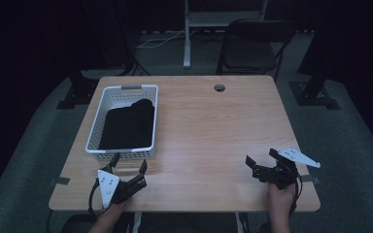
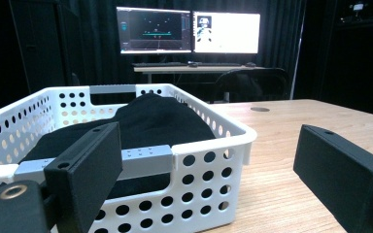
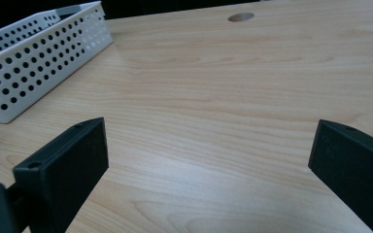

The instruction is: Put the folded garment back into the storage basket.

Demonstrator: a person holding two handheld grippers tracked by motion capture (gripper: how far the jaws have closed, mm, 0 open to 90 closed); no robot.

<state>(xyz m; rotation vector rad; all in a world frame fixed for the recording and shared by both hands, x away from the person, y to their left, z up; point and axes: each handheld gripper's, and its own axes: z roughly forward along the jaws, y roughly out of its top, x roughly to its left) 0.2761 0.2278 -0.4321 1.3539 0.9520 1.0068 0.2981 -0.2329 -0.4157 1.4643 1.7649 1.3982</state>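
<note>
Both tools stand with their jaws spread wide and nothing between them. Low and left in the high view, the left tool rests on the bench just short of the near end of the white basket, its jaws pointing up the frame toward that end wall. In the left gripper view the same basket takes up the left and centre of the frame, with its perforated near wall and grey handle strip just beyond the left jaw; the right jaw stands over bare wood at the lower right.

Inside the basket lies a black cloth, folded or bunched, covering most of the floor and mounded toward the far end. In the left gripper view the cloth rises a little above the rim.

Low and right in the high view, the right tool is held in a hand near the bench's near right corner, well apart from the basket, jaws aimed up and left across the wood. In the right gripper view its two black jaws frame bare bench, with a corner of the basket in the upper left and a round cable hole at the top centre.
</note>
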